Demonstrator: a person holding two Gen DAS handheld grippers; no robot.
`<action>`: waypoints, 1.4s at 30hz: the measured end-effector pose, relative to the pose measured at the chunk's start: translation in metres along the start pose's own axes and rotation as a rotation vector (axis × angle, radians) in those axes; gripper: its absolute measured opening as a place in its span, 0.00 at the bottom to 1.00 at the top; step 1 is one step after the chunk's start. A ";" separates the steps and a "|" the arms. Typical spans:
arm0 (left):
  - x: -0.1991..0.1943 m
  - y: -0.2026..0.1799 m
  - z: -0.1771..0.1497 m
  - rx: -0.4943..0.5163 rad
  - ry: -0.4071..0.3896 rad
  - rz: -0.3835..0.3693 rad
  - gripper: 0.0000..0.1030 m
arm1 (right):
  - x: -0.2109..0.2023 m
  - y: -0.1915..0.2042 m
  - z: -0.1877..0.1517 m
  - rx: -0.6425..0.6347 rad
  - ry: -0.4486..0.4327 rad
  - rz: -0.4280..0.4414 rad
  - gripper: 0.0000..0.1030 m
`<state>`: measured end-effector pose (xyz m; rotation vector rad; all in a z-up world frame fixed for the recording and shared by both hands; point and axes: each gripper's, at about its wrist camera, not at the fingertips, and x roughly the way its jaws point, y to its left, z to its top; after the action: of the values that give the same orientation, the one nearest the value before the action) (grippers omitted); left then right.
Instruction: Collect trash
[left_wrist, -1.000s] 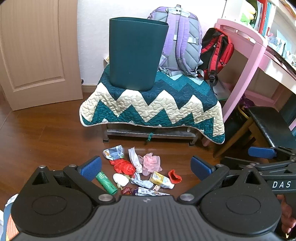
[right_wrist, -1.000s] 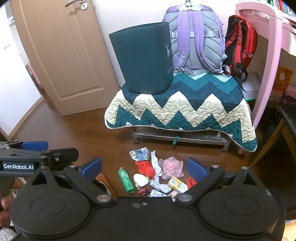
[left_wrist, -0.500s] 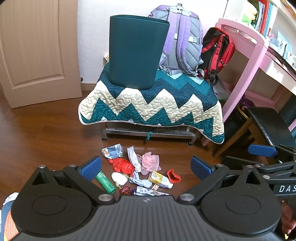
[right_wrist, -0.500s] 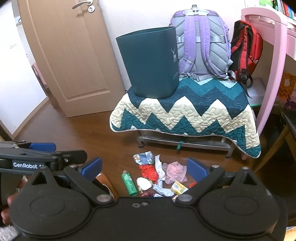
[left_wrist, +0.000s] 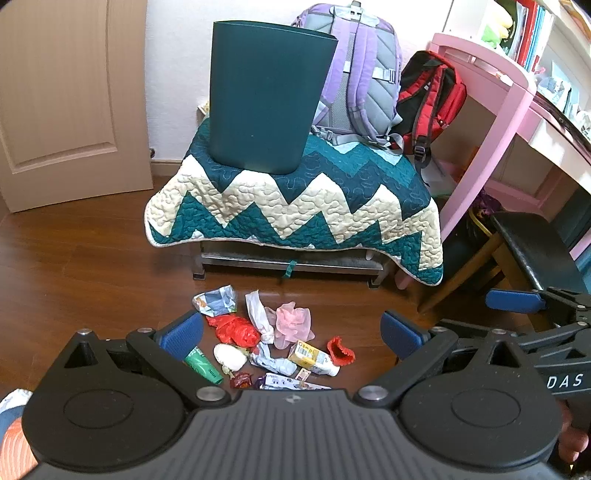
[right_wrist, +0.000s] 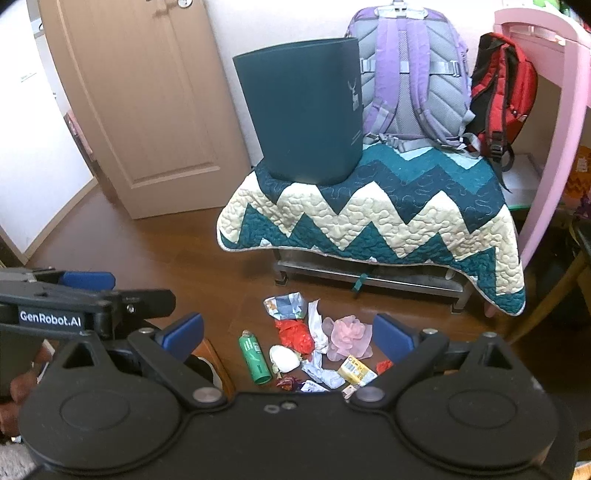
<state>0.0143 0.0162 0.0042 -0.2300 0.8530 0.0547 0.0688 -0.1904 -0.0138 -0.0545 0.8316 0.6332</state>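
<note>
A quilted worktop (left_wrist: 295, 206) is seen ahead, on which a dark green bin (left_wrist: 264, 99) stands upright beside a purple backpack (left_wrist: 364, 74). On the wooden floor (left_wrist: 92, 266) just in front of the worktop, a cluster of trash (left_wrist: 266, 339) is scattered: a red wrapper (left_wrist: 234, 330), a pink tissue (left_wrist: 291, 323), a green tube (left_wrist: 201, 363). The left gripper (left_wrist: 291, 332) and right gripper (right_wrist: 290, 332) are held above the pile, jaws spread wide and empty.
</note>
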 end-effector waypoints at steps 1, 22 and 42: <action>0.003 0.001 0.001 0.000 -0.002 0.001 1.00 | 0.005 -0.001 0.003 0.001 0.000 0.008 0.95; 0.196 0.088 0.083 -0.084 0.125 0.125 1.00 | 0.194 -0.088 0.036 0.022 0.124 -0.038 0.90; 0.478 0.080 0.001 -0.189 0.493 0.127 1.00 | 0.401 -0.208 -0.091 0.285 0.537 -0.205 0.79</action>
<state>0.3179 0.0731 -0.3690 -0.3753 1.3550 0.2036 0.3220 -0.1842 -0.3986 -0.0507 1.4092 0.3001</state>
